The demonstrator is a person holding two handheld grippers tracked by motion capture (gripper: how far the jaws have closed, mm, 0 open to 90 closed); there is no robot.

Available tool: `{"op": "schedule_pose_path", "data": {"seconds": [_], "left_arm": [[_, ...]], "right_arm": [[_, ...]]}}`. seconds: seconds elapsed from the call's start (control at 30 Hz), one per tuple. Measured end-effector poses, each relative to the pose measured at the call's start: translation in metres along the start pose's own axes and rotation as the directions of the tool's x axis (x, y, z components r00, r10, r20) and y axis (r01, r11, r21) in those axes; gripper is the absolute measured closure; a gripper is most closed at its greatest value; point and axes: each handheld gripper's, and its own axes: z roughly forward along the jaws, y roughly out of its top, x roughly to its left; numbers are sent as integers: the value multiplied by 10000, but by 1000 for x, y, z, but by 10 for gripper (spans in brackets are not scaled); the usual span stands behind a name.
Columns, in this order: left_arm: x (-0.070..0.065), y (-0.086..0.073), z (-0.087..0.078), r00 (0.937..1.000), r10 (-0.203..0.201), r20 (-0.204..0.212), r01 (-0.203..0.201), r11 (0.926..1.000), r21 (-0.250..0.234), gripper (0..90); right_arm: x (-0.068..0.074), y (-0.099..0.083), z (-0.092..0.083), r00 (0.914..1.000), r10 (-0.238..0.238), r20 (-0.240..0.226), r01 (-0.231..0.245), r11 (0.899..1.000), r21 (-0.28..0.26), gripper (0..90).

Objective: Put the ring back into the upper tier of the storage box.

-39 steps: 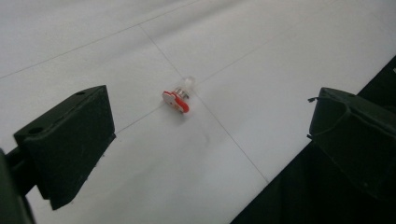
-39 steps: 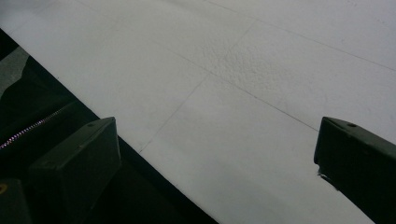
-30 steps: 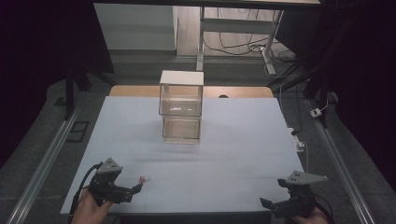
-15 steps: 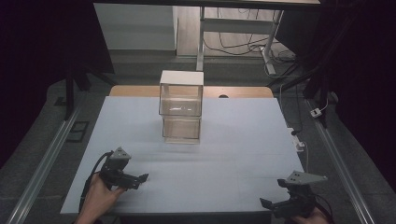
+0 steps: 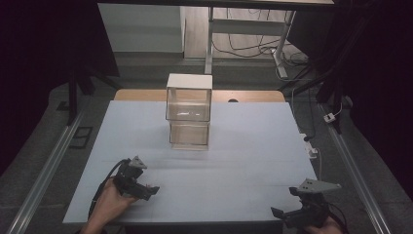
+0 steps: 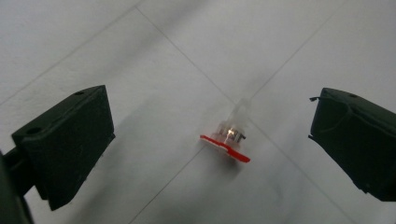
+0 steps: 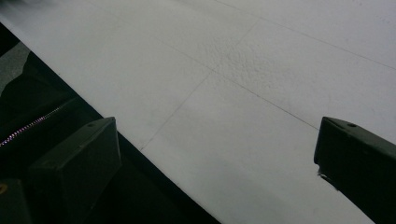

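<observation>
Red-and-clear small part (image 6: 229,142), black hand-held gripper (image 6: 210,140), white table (image 6: 187,60)

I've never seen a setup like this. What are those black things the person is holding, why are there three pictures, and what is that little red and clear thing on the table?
A person sits at a white table holding a hand-operated tool in each hand: the left gripper and the right gripper. Each has two black jaws that pinch, and a camera riding on it.

The high view looks down from above. The other two pictures look out between each tool's jaws.

Mid-table stand two clear boxes, one stacked on the other, the upper one with a white top.

The left gripper view shows a small clear part with a red base lying on the table between open jaws, not touched. The right gripper is open too, near the table's front edge, holding nothing.
</observation>
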Motion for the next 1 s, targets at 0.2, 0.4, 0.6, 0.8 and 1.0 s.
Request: {"op": "schedule_pose_path", "data": {"seconds": [0.2, 0.4, 0.6, 0.8, 1.0], "left_arm": [[-6, -1, 10, 9988, 476, -123, -466, 9962, 738, 0], [-10, 0, 12, 9972, 667, -324, -630, 9928, 1021, 104], [-13, 0, 5, 9959, 891, -170, -872, 9922, 896, 411], [-17, 0, 2, 9923, 1238, -33, -1230, 9882, 911, 681], [-18, 1, 1, 9939, 1101, -66, -1089, 9889, 1010, 715]], "right_arm": [[0, 0, 0, 10000, -16, -1, 16, 10000, -5, 3], [0, 0, 0, 10000, -40, -3, 40, 10000, 5, 3], [1, 0, 0, 10000, -63, 5, 63, 10000, 38, 3], [1, 0, 0, 10000, -78, -10, 78, 10000, 59, 3], [1, 0, 1, 10000, -77, -18, 77, 9999, 68, 3]]}}
